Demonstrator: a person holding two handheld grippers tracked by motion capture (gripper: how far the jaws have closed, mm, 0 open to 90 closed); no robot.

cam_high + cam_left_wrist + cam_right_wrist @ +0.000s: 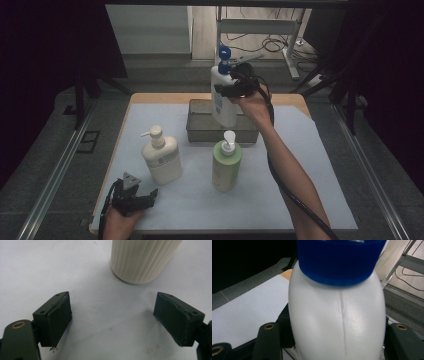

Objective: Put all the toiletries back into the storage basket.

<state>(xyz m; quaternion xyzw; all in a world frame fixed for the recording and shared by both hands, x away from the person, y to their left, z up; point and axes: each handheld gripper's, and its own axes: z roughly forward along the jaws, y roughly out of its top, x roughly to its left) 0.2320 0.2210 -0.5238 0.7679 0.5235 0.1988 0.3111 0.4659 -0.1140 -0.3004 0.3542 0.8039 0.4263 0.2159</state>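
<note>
— While the right forearm reached long across the surface [310, 165], where was the right gripper [239, 85]?

— It was raised at the far side, with the wrist bent and the hand wrapped around its body. Its jaws were clamped on the white plastic bottle with the blue pump cap [223, 95], one jaw on each flank just below the cap. In the right gripper view the bottle [337, 322] bulged between the two black jaws.

— And the bottle itself?

— It hung upright over the grey rectangular tray [200, 131] at the back of the surface; whether its base touched the tray, I couldn't tell.

— The other hand?

— It rested low at the near left edge, holding the left gripper [134, 197] angled toward the cream ribbed pump bottle [161, 157]. Its jaws stood wide apart and gripped nothing; the left gripper view showed the ribbed base [142, 260] just ahead of them. A green pump bottle [227, 162] stood near the middle, in front of the tray.
</note>
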